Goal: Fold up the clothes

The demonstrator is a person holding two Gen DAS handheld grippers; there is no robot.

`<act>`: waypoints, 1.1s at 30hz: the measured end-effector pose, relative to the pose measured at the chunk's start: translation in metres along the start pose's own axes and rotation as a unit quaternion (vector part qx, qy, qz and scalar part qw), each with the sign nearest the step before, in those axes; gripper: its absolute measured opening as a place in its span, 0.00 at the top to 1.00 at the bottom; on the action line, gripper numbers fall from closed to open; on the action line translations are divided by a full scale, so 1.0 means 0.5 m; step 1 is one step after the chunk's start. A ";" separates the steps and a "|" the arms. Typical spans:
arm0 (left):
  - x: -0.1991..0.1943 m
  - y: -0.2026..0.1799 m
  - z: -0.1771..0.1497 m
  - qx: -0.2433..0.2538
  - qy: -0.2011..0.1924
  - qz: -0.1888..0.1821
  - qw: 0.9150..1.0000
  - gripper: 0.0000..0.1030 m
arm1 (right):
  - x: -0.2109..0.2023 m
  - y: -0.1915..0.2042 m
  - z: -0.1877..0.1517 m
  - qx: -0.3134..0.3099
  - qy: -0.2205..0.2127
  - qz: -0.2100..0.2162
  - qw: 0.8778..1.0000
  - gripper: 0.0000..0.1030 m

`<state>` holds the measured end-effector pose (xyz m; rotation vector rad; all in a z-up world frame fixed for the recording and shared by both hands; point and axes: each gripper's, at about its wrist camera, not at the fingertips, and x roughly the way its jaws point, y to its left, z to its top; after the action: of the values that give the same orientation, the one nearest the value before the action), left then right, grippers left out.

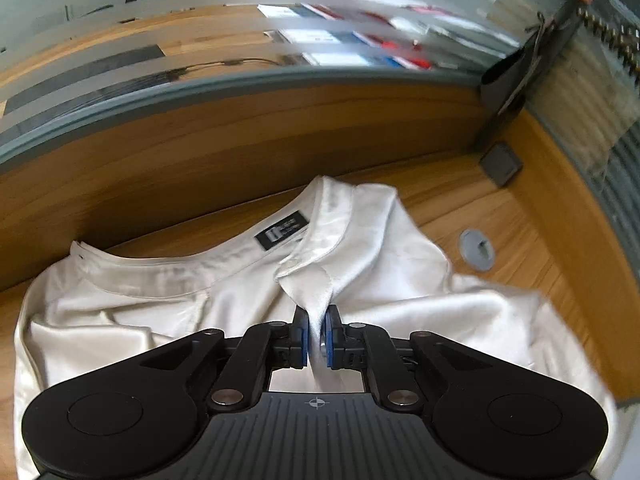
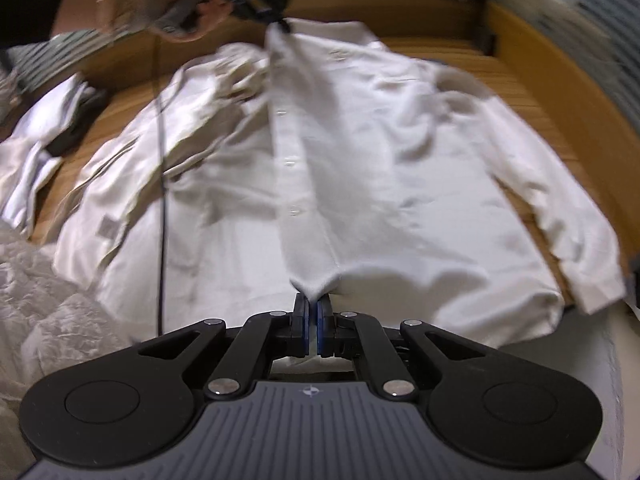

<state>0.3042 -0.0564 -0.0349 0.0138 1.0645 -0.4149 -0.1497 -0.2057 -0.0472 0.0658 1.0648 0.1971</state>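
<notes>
While our left gripper (image 1: 316, 334) pinches the shirt (image 1: 376, 280) collar, our right gripper (image 2: 311, 326) clamps its hem tight.

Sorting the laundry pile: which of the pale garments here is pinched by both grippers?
The cream button-front shirt spread across the wooden table: right gripper pinches its hem, left gripper its collar. The white garment lies untouched.

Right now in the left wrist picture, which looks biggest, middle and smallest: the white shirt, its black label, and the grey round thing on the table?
Largest to smallest, as they look in the left wrist view:
1. white shirt, by far the biggest
2. black label
3. grey round thing, only slightly smaller than the label, so those two are nearly alike
</notes>
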 end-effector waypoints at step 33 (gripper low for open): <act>-0.120 -0.134 -0.252 0.023 0.018 -0.013 0.999 0.35 | 0.136 -0.458 -0.113 0.079 -0.006 -0.157 0.984 0.63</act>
<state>0.1500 -0.0723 -0.0334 0.0486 1.0910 -0.4634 -0.1374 -0.4194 -0.1673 0.0407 1.0623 -0.1735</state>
